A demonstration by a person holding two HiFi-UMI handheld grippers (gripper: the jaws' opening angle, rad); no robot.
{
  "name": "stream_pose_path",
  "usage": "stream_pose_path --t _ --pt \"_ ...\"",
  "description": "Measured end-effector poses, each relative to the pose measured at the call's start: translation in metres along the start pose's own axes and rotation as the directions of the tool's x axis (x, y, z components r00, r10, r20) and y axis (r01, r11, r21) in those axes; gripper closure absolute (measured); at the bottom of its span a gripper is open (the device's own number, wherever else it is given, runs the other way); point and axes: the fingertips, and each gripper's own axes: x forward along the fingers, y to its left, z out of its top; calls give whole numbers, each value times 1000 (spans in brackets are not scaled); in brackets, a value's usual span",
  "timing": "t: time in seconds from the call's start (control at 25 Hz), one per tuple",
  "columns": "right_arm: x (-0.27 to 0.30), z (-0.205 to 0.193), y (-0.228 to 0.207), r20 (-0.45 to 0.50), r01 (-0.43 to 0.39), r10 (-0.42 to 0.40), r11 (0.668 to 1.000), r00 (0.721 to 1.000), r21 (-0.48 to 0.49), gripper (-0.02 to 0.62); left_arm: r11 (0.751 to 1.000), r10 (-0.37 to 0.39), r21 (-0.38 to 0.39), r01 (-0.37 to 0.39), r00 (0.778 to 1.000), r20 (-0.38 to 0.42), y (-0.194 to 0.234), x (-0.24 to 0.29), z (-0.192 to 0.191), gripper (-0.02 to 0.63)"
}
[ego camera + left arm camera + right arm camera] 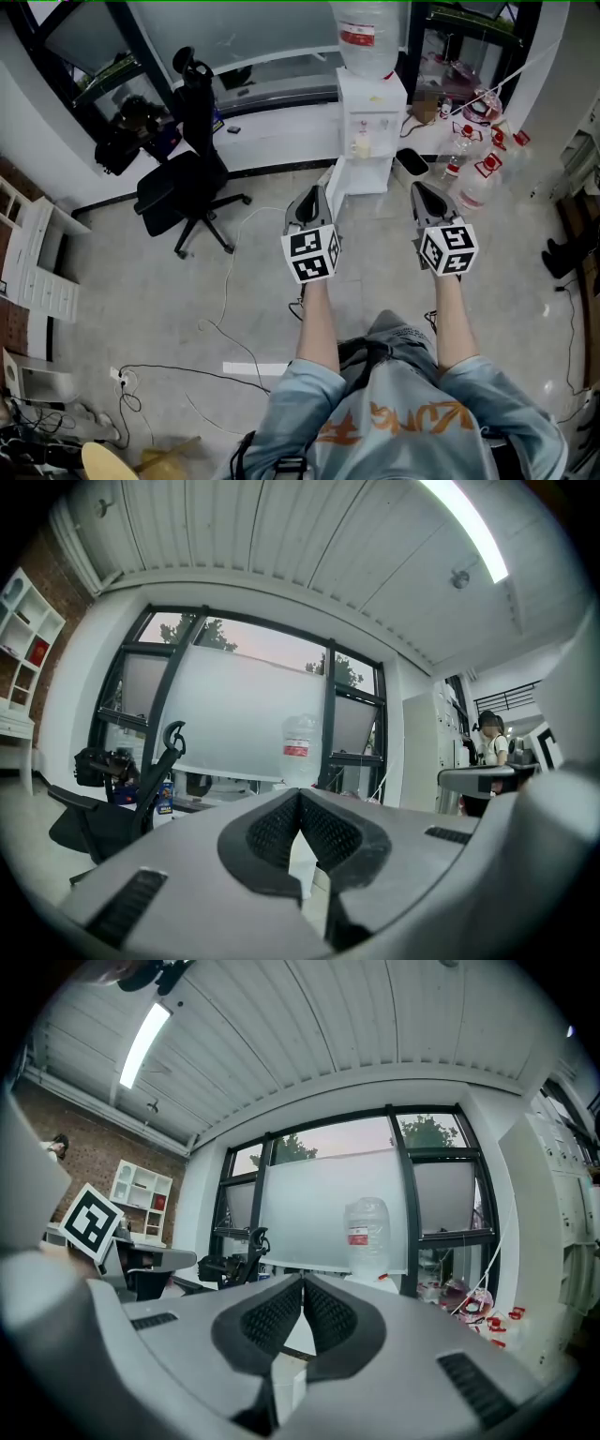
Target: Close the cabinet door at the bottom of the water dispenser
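**Gripper state**

1. Your left gripper [316, 192] is closed. In the left gripper view [299, 794] the two ribbed pads [272, 832] meet at their tips, and nothing is clamped between them.
2. Your right gripper [422, 187] is also closed. In the right gripper view [303, 1281] its pads [330, 1314] lie together along their front edge, with no object between them.
3. You hold both grippers level, side by side, pointed at the water dispenser [372, 122].

**Location of the task object**

1. The water dispenser is a white unit standing against the window wall, with a clear water bottle [367, 37] mounted on top.
2. The cabinet door [335, 180] at its base stands open. It swings out from the lower left corner of the unit over the floor [253, 281].
3. In the head view, the tip of your left gripper sits just beside the free edge of the door. The views do not confirm contact.
4. Your right gripper is in front of the dispenser's right side, apart from the door.

**Surroundings**

1. A black office chair [183, 187] stands to the left of the dispenser.
2. Several spare bottles [473, 183] lie to its right.
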Motion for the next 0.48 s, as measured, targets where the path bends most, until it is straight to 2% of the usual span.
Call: stream_pose_path --t 0.24,0.48 --pt "8 17 12 24 -20 20 1000 1000 -12 566 1000 20 -24 -19 999 25 21 -3 17 598" --pt "16 23 -13 43 11 -11 1000 999 -2 566 1000 -5 -18 6 999 37 16 14 19 598"
